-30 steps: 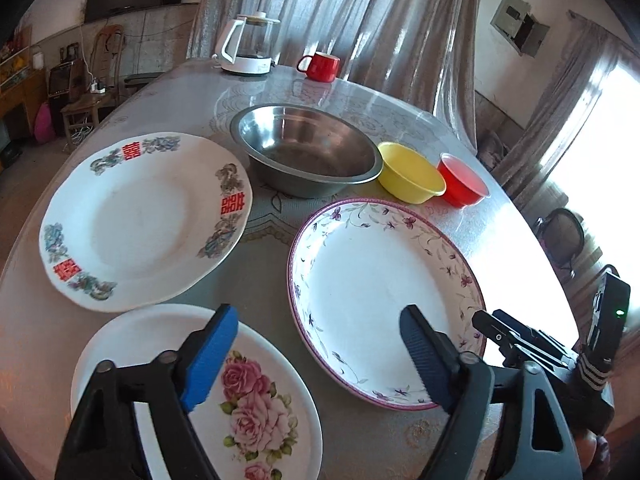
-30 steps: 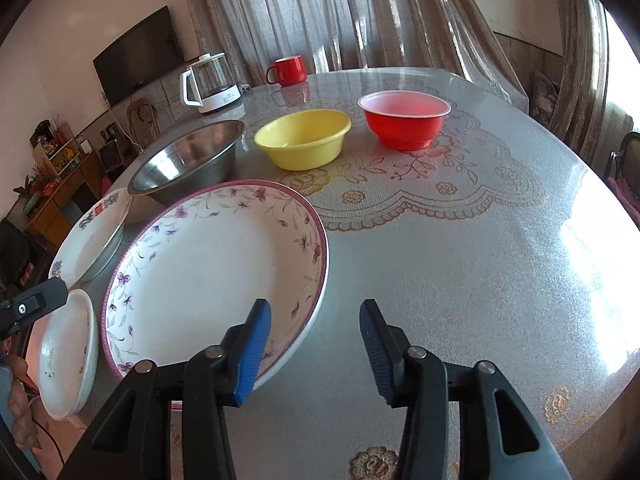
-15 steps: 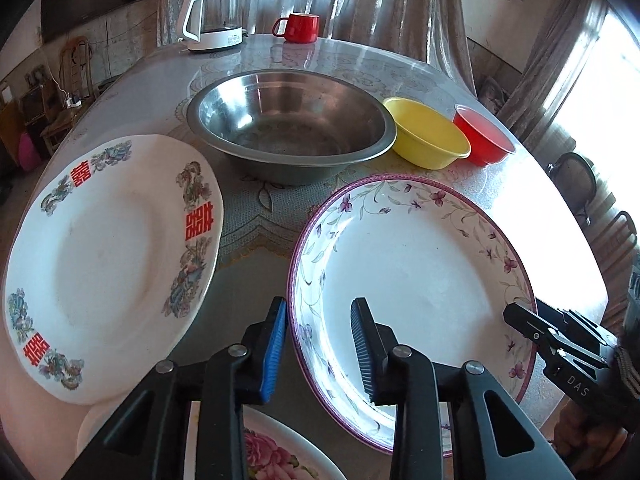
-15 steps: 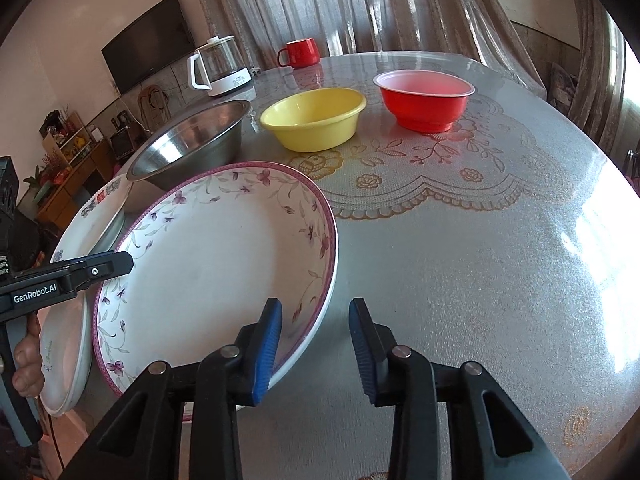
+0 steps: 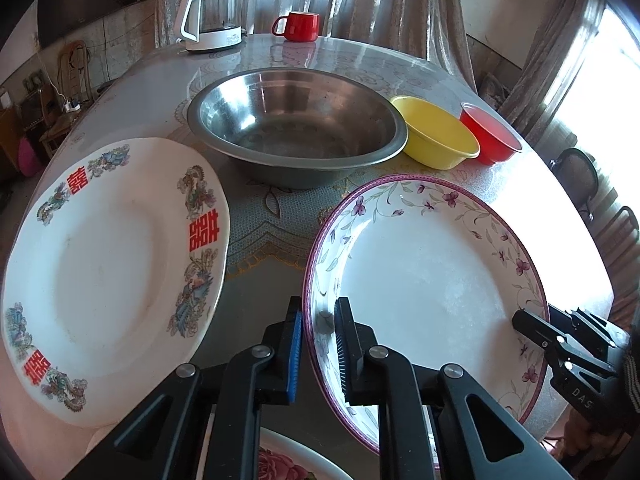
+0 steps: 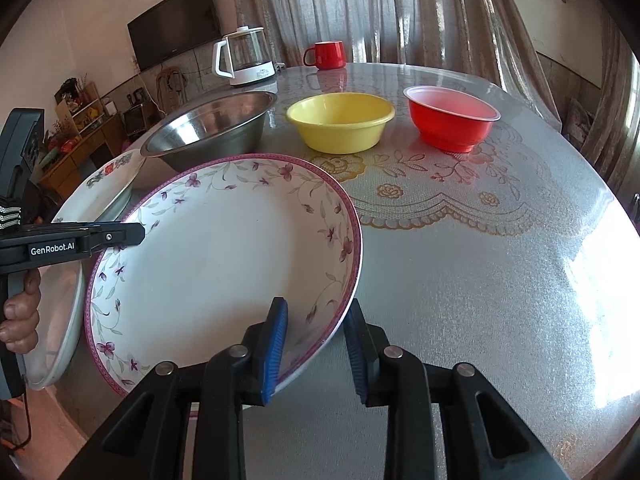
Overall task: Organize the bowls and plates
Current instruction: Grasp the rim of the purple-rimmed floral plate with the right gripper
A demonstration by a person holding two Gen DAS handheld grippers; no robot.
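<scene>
A large white plate with purple flowers and a purple rim (image 5: 432,280) (image 6: 216,264) lies at the near side of the round table (image 6: 480,280). My left gripper (image 5: 318,344) is shut on its left rim, one pad inside, one outside. My right gripper (image 6: 316,344) straddles the plate's right rim; its jaws are closing, with a gap still showing at the outer pad. A white plate with red characters (image 5: 100,272) lies to the left. A rose-patterned plate (image 5: 280,460) peeks out below my left gripper. Behind stand a steel bowl (image 5: 296,128), a yellow bowl (image 5: 436,132) and a red bowl (image 5: 488,132).
A glass kettle (image 5: 212,16) and a red mug (image 5: 298,26) stand at the table's far edge by the curtains. A person's hand (image 6: 20,320) holds the left gripper's handle. The table's right half, with its lace mat (image 6: 440,184), has nothing on it past the bowls.
My left gripper moved forward from above the rose plate to the flowered plate's left rim and shut on it. My right gripper's jaws narrowed around the right rim.
</scene>
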